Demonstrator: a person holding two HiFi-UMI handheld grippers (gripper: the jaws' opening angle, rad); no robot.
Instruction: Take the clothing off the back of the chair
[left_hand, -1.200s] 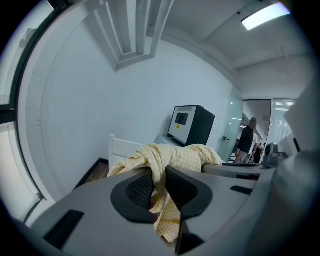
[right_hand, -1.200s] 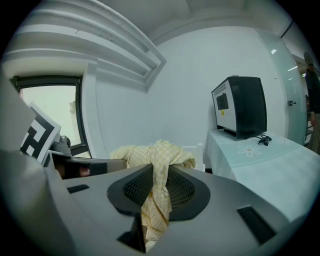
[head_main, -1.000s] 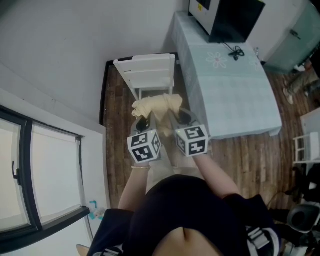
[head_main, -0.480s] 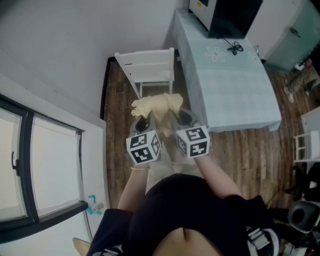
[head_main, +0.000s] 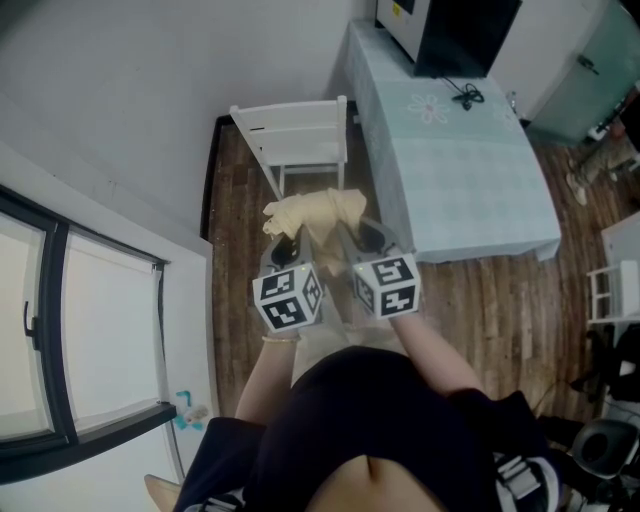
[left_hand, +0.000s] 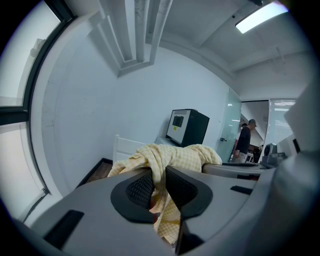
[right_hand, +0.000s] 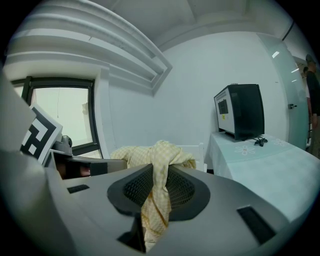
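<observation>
A pale yellow checked garment (head_main: 312, 210) hangs bunched between my two grippers, clear of the white chair (head_main: 292, 140), which stands bare against the wall beyond it. My left gripper (head_main: 286, 246) is shut on the cloth (left_hand: 175, 155), which runs down between its black pads (left_hand: 141, 188). My right gripper (head_main: 366, 236) is shut on another fold of the same garment (right_hand: 159, 165), pinched between its pads (right_hand: 181, 189). The two grippers are side by side at the person's front, with the marker cubes facing up.
A table with a light green cloth (head_main: 470, 170) stands to the right of the chair and carries a black box-shaped machine (head_main: 455, 35). A dark-framed window (head_main: 60, 340) runs along the left wall. A person (left_hand: 246, 140) stands far off in a doorway. The floor is wood planks (head_main: 500, 310).
Both grippers with the garment have drawn a little back from the chair, which now lies slightly farther up in the head view. The grips are unchanged.
</observation>
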